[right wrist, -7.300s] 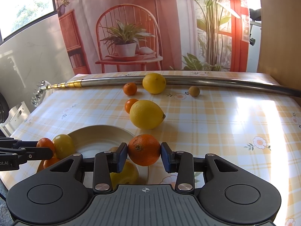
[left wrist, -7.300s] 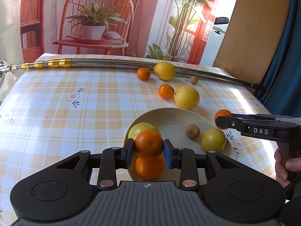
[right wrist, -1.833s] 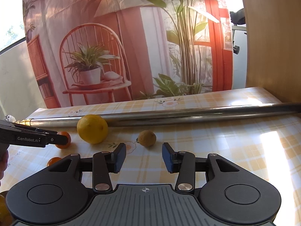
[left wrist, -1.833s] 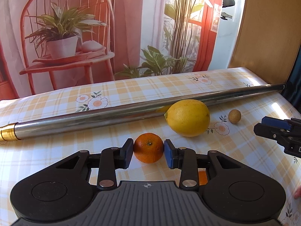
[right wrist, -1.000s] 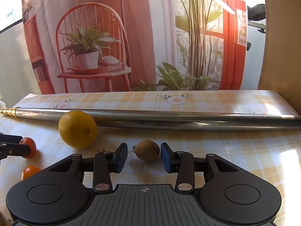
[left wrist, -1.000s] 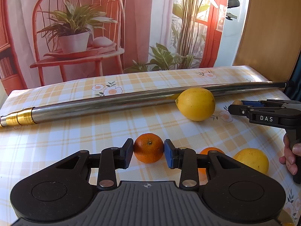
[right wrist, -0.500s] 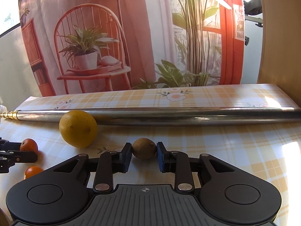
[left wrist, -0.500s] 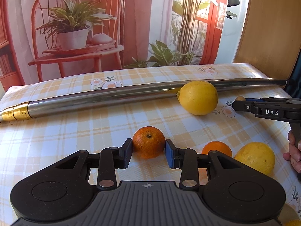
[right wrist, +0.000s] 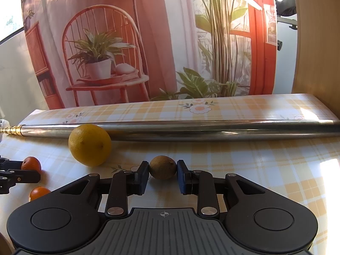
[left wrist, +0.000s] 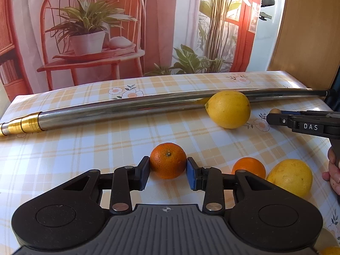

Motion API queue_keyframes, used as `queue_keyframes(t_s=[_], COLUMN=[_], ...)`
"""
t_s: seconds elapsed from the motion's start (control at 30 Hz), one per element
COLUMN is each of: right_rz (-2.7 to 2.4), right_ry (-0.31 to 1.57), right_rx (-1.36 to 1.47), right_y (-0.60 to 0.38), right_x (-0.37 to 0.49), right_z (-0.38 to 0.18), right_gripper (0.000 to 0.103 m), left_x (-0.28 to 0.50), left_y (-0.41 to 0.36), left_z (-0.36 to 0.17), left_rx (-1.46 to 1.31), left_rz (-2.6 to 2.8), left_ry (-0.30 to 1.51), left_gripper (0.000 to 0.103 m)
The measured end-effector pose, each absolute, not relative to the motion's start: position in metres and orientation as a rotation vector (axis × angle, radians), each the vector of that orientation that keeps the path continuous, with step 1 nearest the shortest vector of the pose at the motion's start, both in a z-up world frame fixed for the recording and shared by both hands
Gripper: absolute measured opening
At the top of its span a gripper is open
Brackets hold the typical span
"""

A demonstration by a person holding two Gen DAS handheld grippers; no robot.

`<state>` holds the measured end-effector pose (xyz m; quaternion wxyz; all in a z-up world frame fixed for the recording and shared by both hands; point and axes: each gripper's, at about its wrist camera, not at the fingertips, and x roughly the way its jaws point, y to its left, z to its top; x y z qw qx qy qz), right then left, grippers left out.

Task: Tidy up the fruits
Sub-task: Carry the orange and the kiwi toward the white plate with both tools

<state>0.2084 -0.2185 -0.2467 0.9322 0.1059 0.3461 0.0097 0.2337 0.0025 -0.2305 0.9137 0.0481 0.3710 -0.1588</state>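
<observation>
A small orange (left wrist: 167, 161) sits between the blue pads of my left gripper (left wrist: 167, 170), which is shut on it just over the checked tablecloth. My right gripper (right wrist: 162, 173) is shut on a brown kiwi (right wrist: 162, 166) near the steel pole. In the left wrist view the right gripper (left wrist: 276, 118) comes in from the right with the kiwi (left wrist: 275, 111) at its tip. A large lemon (left wrist: 228, 109) lies against the pole. Beside my left gripper rest a second orange (left wrist: 248, 167) and a yellow citrus (left wrist: 290, 177).
A long steel pole (left wrist: 127, 110) with a gold end lies across the back of the table. A person's hand (left wrist: 331, 170) holds the right gripper's handle at the right edge. A printed backdrop stands behind the table, and a wooden panel (right wrist: 318, 42) stands to the right.
The right gripper's fingers closed from open onto the kiwi. My left gripper stayed shut on the orange and drew back a little from the pole.
</observation>
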Motion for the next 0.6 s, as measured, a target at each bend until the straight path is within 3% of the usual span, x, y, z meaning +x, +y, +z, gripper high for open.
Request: queue_keyframes(t_s=[0.6], right_rz=[0.015], right_ry=[0.667], right_rx=[0.249], right_y=[-0.217], right_x=[0.181], right_z=[-0.240], right_gripper=[0.026], left_x=[0.194], left_y=[0.020], left_z=[-0.204], left_rx=[0.063], left_rz=[-0.289], left_ry=[0.741], left_gripper=[0.038])
